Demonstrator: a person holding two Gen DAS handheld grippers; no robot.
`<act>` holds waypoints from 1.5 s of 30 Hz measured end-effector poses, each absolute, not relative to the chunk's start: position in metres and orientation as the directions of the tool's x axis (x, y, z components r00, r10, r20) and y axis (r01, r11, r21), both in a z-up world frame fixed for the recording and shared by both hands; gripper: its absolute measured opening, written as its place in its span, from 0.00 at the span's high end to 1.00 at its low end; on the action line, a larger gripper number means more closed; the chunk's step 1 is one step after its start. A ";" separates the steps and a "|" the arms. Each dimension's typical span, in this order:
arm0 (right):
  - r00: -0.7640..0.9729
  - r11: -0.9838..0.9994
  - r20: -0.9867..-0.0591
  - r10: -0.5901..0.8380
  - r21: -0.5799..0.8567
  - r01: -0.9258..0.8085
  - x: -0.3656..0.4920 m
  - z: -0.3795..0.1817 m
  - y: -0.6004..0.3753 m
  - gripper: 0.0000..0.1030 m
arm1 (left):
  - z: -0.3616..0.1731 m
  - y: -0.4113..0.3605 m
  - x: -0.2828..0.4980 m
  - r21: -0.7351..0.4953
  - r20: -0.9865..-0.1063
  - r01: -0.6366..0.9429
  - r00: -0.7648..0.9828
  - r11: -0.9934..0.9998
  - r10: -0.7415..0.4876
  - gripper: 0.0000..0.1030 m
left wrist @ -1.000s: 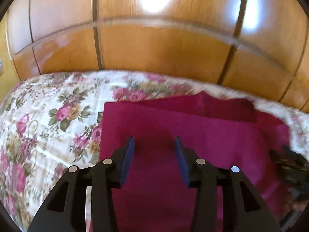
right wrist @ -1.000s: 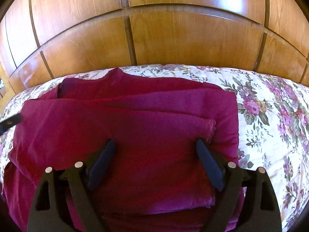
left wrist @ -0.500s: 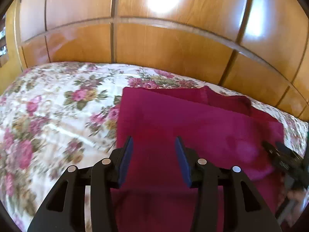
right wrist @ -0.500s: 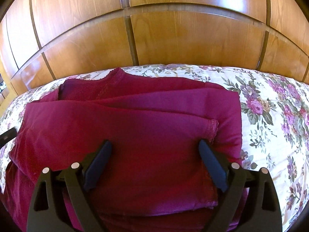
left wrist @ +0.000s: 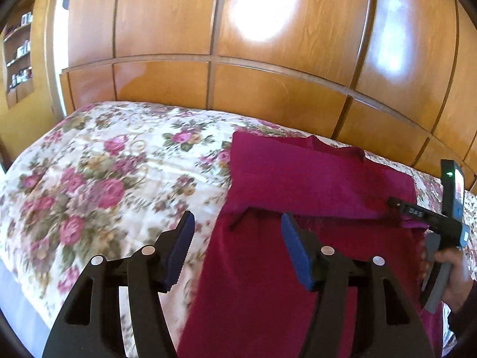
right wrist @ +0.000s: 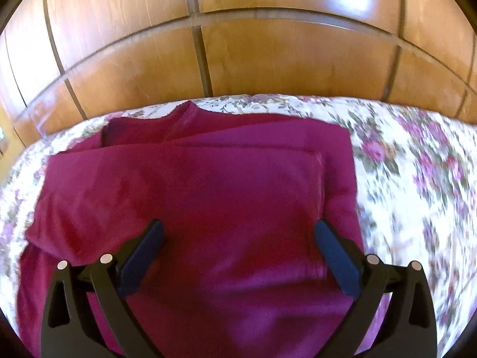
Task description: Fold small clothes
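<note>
Left gripper (left wrist: 237,249): jaws parted, just been opening, nothing gripped, above the left edge of the maroon garment (left wrist: 313,208). Right gripper (right wrist: 237,249): jaws spread very wide, also just been opening, empty, above the garment's folded middle. Garment lay partly folded on the floral bedspread (left wrist: 98,185), near the wooden headboard (right wrist: 268,59).
</note>
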State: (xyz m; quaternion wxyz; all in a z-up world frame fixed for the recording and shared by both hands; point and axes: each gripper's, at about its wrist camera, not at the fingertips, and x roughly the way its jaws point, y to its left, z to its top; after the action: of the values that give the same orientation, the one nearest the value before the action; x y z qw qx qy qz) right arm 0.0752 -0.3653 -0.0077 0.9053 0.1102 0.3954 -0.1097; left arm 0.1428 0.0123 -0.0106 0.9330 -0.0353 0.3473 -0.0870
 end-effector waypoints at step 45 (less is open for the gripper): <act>0.593 0.896 -0.731 0.338 0.443 0.036 -0.182 0.032 -0.354 0.93 | -0.036 0.104 0.011 -0.444 -0.707 0.228 0.505 0.866 -0.495 0.97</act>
State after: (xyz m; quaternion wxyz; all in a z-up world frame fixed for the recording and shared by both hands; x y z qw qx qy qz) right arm -0.1824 -0.3538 0.0318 0.8670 0.2111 0.4428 0.0873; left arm 0.0113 0.1040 -0.0364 0.8548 -0.1484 0.4501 -0.2115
